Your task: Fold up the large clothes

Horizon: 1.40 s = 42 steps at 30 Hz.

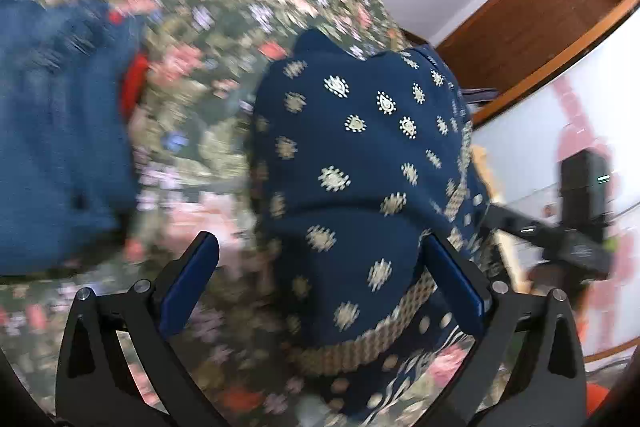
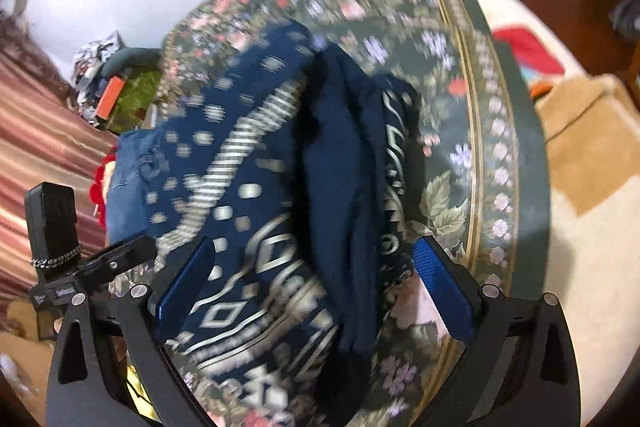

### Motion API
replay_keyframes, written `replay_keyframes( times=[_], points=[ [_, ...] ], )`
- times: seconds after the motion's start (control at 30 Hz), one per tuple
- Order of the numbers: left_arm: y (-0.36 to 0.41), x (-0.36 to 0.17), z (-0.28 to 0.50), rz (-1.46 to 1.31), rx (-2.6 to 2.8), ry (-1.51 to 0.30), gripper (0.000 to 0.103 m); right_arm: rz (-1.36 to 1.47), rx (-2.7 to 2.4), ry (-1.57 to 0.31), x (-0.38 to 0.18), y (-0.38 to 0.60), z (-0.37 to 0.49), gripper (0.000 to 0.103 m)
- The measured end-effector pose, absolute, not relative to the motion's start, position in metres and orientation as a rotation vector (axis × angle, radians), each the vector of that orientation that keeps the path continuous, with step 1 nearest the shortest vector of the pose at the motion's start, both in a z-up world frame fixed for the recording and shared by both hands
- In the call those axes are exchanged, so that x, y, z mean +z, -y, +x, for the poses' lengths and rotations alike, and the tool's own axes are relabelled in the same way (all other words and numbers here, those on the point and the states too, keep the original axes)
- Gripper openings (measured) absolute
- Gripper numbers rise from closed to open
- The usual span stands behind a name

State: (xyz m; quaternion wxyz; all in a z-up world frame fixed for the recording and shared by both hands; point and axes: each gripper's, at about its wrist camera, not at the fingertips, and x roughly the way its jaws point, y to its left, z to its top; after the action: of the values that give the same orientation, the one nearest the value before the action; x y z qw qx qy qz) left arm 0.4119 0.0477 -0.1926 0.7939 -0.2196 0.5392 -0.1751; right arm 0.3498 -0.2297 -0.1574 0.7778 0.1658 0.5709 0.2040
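Observation:
A navy garment [image 1: 360,131] with small cream motifs and a patterned border lies bunched on a floral bedspread [image 1: 208,7]. My left gripper [image 1: 320,239] is open, its blue pads wide apart, with the bunched cloth between them, close against the right pad. In the right wrist view the same navy garment [image 2: 256,163] shows bold cream border print and a plain dark fold down its middle. My right gripper [image 2: 316,243] is open too, with the heap lying between its fingers. The frames are motion-blurred.
A blue denim piece [image 1: 52,131] with something red [image 1: 134,83] beside it lies on the bed to the left. The bed's edge [image 2: 516,147] runs along the right, with cream floor and a brown mat [image 2: 592,131] beyond. A wooden door [image 1: 540,19] stands behind.

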Motion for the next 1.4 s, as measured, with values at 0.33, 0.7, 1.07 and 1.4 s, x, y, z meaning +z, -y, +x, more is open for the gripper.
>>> replay_keyframes(
  times=[0.33,0.7,1.07,1.4],
  points=[
    [-0.030,-0.225,0.456,-0.619,-0.448,-1.233,0.103,0.519,0.534,-1.348,-0.197,0.234,0.379,0.099],
    [-0.037,-0.215,0.453,-0.633,-0.460,-1.236,0.084,0.564,0.600,-1.364,-0.179,0.224,0.377,0.041],
    [-0.073,-0.118,0.416,-0.574,-0.476,-1.057,0.077,0.429,0.619,-1.246,-0.093,0.174,0.363,0.032],
    [-0.172,-0.040,0.392,-0.529,-0.392,-0.880,0.077,0.352,0.741,-1.114,-0.029,0.077,0.361,0.032]
  ],
)
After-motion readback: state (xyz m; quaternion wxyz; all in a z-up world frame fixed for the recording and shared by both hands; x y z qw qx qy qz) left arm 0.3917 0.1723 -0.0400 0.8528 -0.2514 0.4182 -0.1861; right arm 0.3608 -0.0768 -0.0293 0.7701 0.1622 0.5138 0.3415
